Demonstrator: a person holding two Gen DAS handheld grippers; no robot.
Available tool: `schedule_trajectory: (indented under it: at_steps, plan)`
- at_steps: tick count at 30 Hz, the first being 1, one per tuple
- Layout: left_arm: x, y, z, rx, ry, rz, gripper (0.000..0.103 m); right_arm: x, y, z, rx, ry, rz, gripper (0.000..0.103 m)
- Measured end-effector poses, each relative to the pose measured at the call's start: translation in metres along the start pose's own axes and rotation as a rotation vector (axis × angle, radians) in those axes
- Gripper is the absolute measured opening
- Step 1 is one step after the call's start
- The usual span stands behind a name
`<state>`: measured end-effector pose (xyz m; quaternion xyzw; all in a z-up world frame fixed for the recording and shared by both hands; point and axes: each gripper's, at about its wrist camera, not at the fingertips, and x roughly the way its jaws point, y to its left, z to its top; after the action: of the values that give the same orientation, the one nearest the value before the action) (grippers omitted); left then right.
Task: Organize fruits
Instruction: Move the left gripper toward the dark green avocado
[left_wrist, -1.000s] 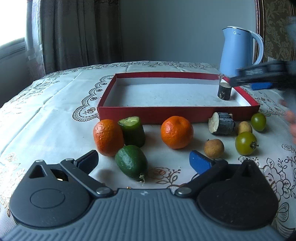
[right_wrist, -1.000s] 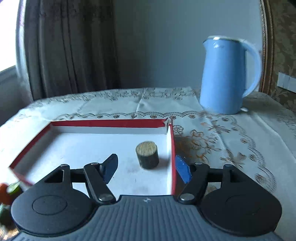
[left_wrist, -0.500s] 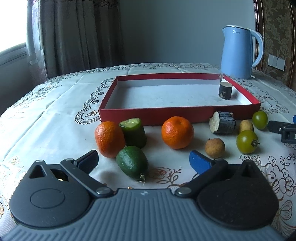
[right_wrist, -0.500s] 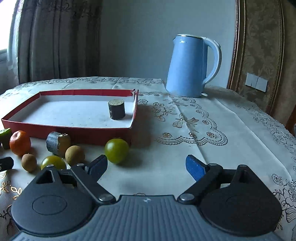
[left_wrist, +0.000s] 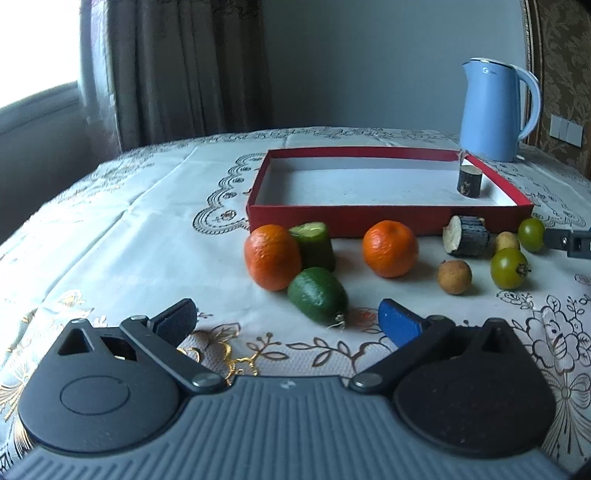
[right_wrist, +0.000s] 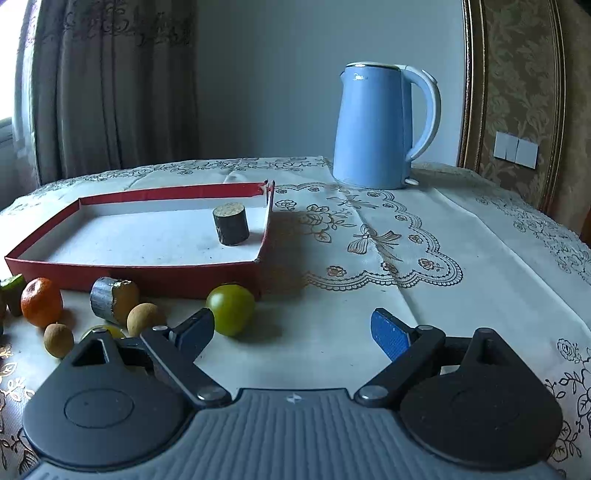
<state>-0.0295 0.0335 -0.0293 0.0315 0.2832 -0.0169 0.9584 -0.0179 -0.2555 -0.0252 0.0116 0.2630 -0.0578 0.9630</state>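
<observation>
Fingers (left_wrist: 173, 325) apart; two oranges (left_wrist: 272, 256).

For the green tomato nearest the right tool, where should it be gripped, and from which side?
Grip the green tomato across its round middle, coming in low from the near side, where the open right tool already faces it. The red box wall blocks the far side, and a brown fruit crowds its left.

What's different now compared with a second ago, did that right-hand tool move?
Yes. The right gripper pulled back out of the red tray, leaving the dark cylinder piece standing inside, and came down in front of the tray near a green tomato. Its fingers spread wider apart and hold nothing. The left gripper stayed put, open and empty. The fruits on the cloth and the blue kettle did not move.
</observation>
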Motion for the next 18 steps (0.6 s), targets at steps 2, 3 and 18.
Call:
schedule_trajectory:
  at_steps: [2,3,18]
  plan:
    - [0.003,0.002,0.004,-0.031,0.017,-0.008,0.103,0.000,0.003,0.000,-0.014,-0.002,-0.019,0.093]
    - [0.004,0.004,0.005,-0.039,0.018,-0.008,0.103,-0.001,0.003,0.000,-0.016,-0.006,-0.021,0.093]
    - [0.013,-0.003,0.010,-0.063,0.040,0.065,0.103,-0.005,0.001,0.000,0.000,-0.027,-0.044,0.095]
